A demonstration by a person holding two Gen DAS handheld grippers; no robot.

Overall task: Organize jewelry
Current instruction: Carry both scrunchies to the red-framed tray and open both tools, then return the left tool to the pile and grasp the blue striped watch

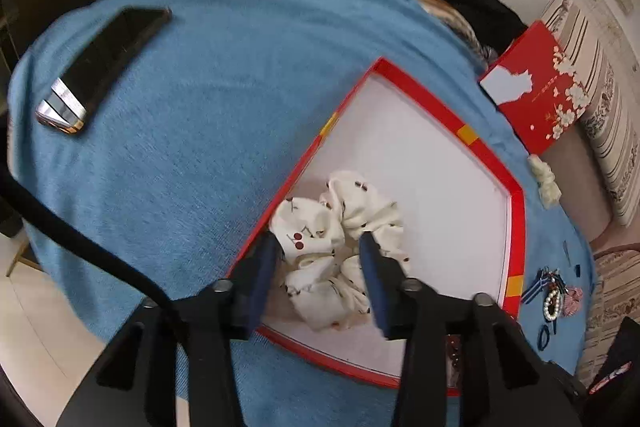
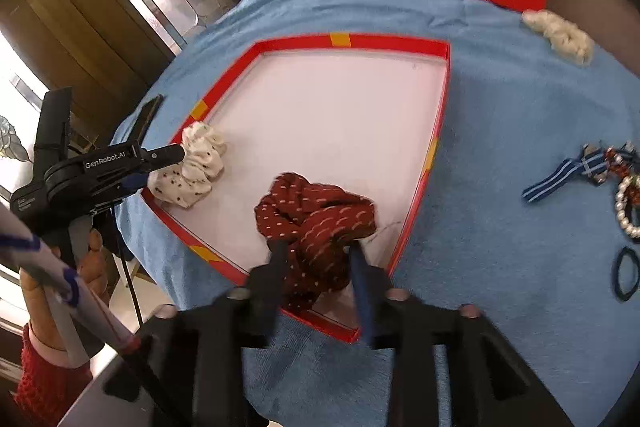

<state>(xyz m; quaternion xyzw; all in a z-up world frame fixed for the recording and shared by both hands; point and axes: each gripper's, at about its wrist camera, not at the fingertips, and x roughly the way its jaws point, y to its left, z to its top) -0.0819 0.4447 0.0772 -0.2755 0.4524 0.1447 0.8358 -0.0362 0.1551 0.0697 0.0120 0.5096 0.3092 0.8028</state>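
Two scrunchies, one red-rimmed tray (image 1: 516, 223).

From the left wrist we see our left gripper (image 1: 320, 247) spread wide, its fingers straddling the white cherry-print scrunchie (image 1: 340, 247) lying inside the tray's near-left corner. From the right wrist we see our right gripper (image 2: 316, 251) pinching the dark red dotted scrunchie (image 2: 316, 219) over the tray's near edge; the white scrunchie sits at the tray's left rim.

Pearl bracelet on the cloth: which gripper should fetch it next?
Right. The pearl bracelet lies outside the tray on the right gripper's side, though that one must first drop the red scrunchie. The left gripper is across the tray at the white scrunchie.
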